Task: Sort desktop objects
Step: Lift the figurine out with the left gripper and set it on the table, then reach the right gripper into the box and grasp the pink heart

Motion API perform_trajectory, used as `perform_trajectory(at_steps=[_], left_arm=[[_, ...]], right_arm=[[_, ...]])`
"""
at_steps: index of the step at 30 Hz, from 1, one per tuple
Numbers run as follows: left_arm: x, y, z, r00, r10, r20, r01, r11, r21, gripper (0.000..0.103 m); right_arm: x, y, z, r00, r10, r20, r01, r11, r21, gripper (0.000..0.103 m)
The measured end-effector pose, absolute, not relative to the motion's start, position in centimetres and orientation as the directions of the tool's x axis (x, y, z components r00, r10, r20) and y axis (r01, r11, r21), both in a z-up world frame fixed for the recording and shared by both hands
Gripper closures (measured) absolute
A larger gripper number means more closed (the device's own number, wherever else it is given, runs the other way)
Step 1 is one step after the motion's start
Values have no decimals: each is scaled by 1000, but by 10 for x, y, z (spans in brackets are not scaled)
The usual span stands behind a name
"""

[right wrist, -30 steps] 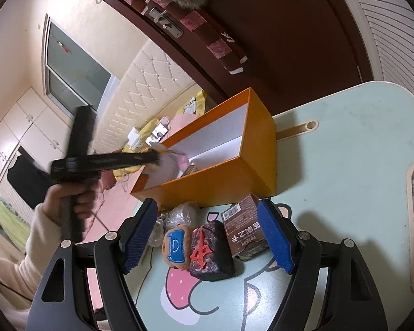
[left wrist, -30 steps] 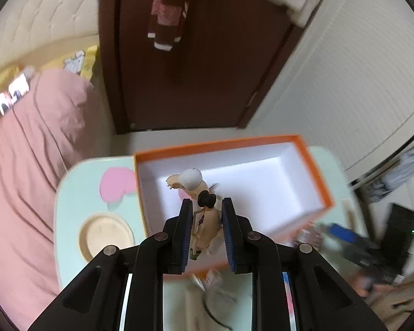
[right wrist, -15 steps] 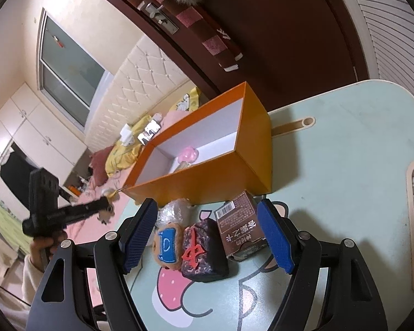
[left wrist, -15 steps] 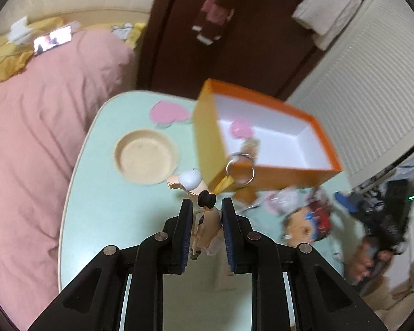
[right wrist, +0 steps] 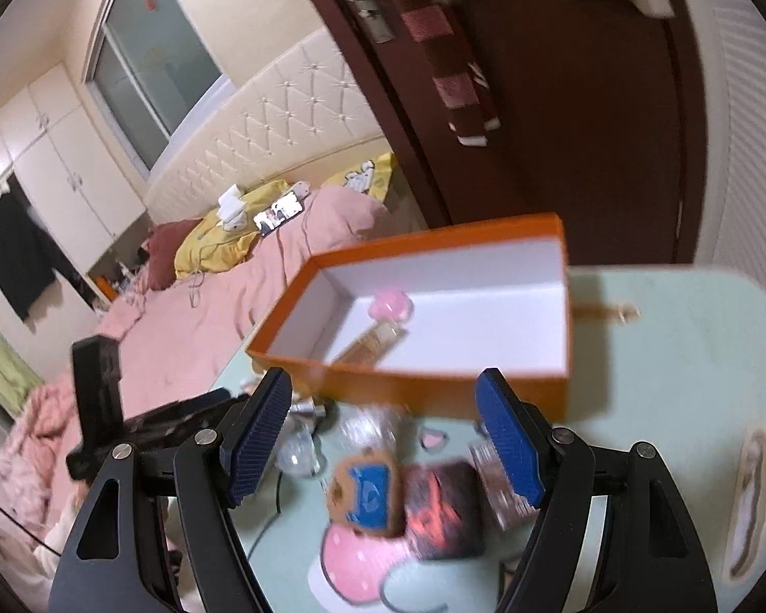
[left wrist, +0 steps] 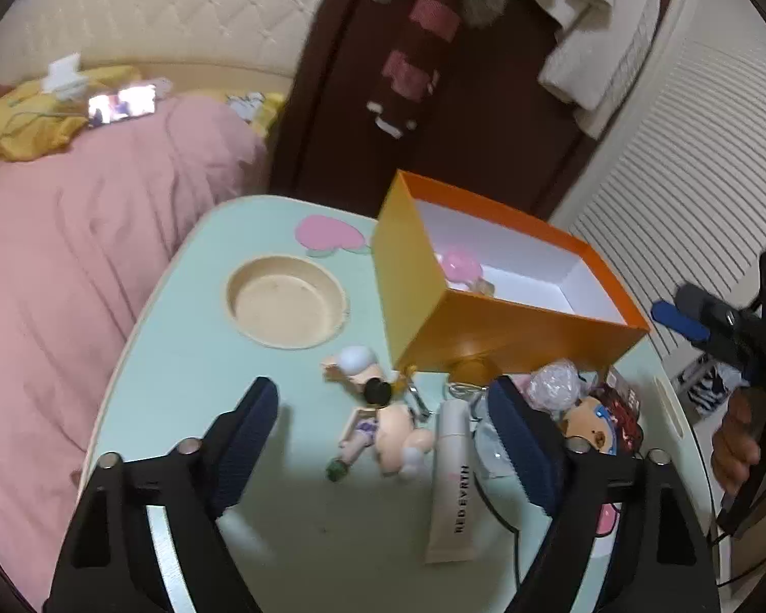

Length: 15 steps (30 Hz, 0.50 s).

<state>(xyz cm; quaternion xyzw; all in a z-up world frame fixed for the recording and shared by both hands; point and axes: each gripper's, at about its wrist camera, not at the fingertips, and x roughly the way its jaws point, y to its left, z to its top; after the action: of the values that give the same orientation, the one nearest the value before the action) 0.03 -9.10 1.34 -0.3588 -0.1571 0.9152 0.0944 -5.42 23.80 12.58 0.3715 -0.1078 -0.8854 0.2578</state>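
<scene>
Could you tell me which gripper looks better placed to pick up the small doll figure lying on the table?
Left, probably: the left gripper is open with the doll figure lying between its fingers; the right gripper hangs over other items.

1. My left gripper [left wrist: 383, 439] points down at a slant; its jaws have just been opening and now stand wide, pads pressing on nothing.
2. My right gripper [right wrist: 383, 439] also tilts downward, jaws apart, holding nothing.
</scene>
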Motion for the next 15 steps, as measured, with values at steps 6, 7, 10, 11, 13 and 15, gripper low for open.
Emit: perform_trajectory(at_steps=[6, 7, 10, 11, 13, 15], left_arm=[[6, -93, 3, -734, 286, -616, -57, -929, -364, 15], [5, -92, 0, -727, 296, -620, -59, -926, -373, 15], [2, -89, -6, -703, 316, -637, -70, -922, -380, 15], [2, -88, -7, -702, 319, -636, -76, -923, -378, 15], [3, -88, -7, -705, 330, -628, -86, -918, -386, 15], [3, -90, -7, -705, 335, -625, -83, -914, -396, 15]], right_arm=[[-92, 183, 135, -554, -446, -703, 385, -886, 258, 28], [-100, 175, 135, -547, -421, -724, 382, -895, 232, 28], [-126, 150, 129, -503, -335, -797, 364, -918, 156, 28], [-134, 144, 127, -485, -311, -817, 361, -923, 137, 28], [-151, 128, 121, -464, -250, -849, 358, -930, 78, 28], [-167, 110, 116, -446, -199, -872, 378, -925, 17, 28]])
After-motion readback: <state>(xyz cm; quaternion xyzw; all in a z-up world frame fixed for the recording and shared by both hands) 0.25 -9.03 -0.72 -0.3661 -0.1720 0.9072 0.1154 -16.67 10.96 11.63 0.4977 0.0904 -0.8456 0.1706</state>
